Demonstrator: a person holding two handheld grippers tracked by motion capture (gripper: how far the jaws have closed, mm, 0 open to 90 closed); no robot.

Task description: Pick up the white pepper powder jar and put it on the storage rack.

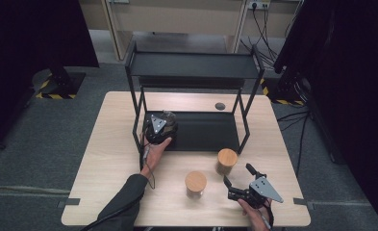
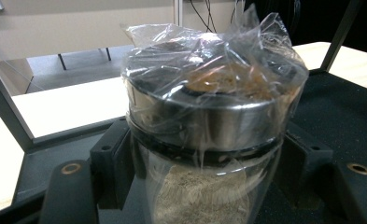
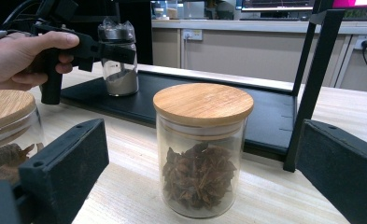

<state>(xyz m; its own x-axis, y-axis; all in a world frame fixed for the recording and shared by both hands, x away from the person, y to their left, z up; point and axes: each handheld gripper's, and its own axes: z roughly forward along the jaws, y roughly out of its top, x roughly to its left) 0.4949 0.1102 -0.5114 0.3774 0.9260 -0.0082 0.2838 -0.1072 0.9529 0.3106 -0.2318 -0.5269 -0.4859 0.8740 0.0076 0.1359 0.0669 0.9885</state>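
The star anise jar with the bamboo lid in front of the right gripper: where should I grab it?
Grip the star anise jar on its glass wall just below the bamboo lid, level from the near side; it stands upright between the right gripper's open fingers.

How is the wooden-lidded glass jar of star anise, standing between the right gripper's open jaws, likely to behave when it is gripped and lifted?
The star anise jar has smooth glass walls, so it may slip and is probably fragile. It is only part full of dried pods, so likely light. The wooden lid seems just to sit on top and might come loose if tilted.
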